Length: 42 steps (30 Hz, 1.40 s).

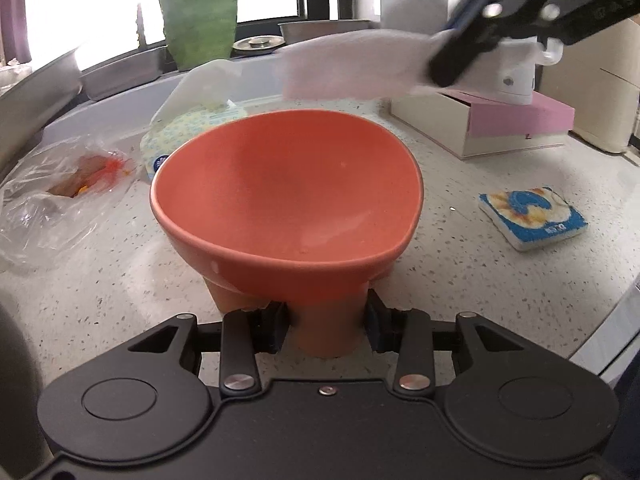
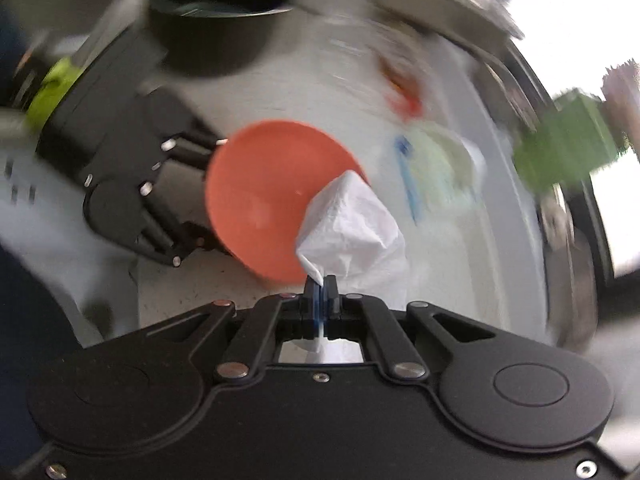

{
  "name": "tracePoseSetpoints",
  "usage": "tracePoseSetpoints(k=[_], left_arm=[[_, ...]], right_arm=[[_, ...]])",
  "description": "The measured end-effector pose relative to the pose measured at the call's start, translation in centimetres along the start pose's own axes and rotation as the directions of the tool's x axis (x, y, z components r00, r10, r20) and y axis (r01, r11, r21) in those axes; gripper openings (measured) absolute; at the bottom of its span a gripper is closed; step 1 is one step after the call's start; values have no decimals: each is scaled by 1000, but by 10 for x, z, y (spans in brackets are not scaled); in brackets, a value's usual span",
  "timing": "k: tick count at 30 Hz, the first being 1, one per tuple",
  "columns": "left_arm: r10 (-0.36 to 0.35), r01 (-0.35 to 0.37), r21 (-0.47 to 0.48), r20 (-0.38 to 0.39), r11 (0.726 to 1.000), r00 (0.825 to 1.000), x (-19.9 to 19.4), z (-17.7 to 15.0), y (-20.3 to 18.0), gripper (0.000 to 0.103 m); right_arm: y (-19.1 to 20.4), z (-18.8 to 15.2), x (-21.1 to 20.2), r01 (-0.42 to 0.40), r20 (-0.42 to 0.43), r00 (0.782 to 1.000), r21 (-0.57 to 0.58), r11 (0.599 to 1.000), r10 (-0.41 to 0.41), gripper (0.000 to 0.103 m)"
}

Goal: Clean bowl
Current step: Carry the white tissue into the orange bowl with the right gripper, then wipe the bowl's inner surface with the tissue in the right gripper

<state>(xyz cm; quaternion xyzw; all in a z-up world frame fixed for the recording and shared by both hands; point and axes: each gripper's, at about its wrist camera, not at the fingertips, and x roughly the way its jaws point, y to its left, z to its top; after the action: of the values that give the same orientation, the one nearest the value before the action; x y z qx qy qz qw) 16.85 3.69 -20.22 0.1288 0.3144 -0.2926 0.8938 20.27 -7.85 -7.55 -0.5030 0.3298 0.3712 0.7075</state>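
The left gripper [image 1: 326, 330] has its fingers [image 1: 274, 330] clamped on either side of the coral bowl's [image 1: 288, 196] foot, one pad on each flank of the stem, so the bowl sits directly ahead of and above those fingers with its open mouth facing the camera. The bowl's inside looks bare and smooth. Its base is at or just above the speckled bench [image 1: 460, 280]; whether it touches the bench cannot be told.

The right gripper [image 2: 320, 292] has its fingers [image 2: 331, 292] pressed together on a white paper tissue [image 2: 352, 228], which is pinched at one corner and billows out beyond the fingertips. In the right wrist view, which is blurred, the bowl lies just ahead and to the left of those fingers, with the tissue overlapping its near rim. In the left wrist view the right gripper [image 1: 448, 60] is up beyond the bowl's far rim and to the right, with the tissue [image 1: 352, 66] streaming leftward from it, clear of the bowl.

Left of the left fingers, past the bowl, a crumpled clear plastic bag [image 1: 60, 196] with orange scraps lies on the bench, and a tissue pack [image 1: 188, 132] sits just behind the bowl's left rim. To the right of the fingers a blue and white sponge [image 1: 534, 216] rests well apart from the bowl. Farther off are a pink and white box [image 1: 516, 128] and a green vase [image 1: 198, 12].
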Motion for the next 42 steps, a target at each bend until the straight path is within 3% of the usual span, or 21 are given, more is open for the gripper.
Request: tracePoseSetpoints(k=[2,4,6,9,14,18,21,23,26,28,37,42], left_arm=[[-2,2,0,-5,1000,1000,0,1,0,38],[0,0,3,-15,1000,1000,0,2,-1,38],[-1,1,0,-20,1000,1000,1,2,-1,38],[-4,4,-2,-29,1000,1000,1,4,0,38],[9,-8,11,-37,1000,999,3,5,-2,39],[19,-18,26,-40,999,999,3,5,-5,39],[16,-15,22,-44,1000,999,4,5,-4,39],[16,-15,23,-46,1000,999,5,5,-4,39],[13,-12,21,-47,1000,999,5,6,-3,39],[9,-8,16,-48,1000,999,6,6,-2,39],[-27,26,-16,-71,1000,997,8,10,5,38],[-37,35,-28,-80,999,996,8,14,7,38]], right_arm=[[5,9,15,24,12,1000,-192,981,-22,1],[7,15,26,9,33,999,-348,937,3,2],[5,17,27,-86,44,992,-487,869,122,2],[8,18,33,-138,14,981,-644,753,192,2],[18,8,54,-136,-29,981,-805,577,191,2],[21,7,62,-174,-85,978,-840,514,192,2],[27,6,55,-227,-121,963,-850,475,242,2],[33,7,49,-253,-127,951,-846,470,283,2],[37,17,37,-306,-103,917,-802,513,385,2],[37,24,33,-306,-75,909,-789,533,410,2],[8,50,50,-265,40,919,-674,689,392,2],[-27,37,55,-291,46,924,-563,774,381,2]])
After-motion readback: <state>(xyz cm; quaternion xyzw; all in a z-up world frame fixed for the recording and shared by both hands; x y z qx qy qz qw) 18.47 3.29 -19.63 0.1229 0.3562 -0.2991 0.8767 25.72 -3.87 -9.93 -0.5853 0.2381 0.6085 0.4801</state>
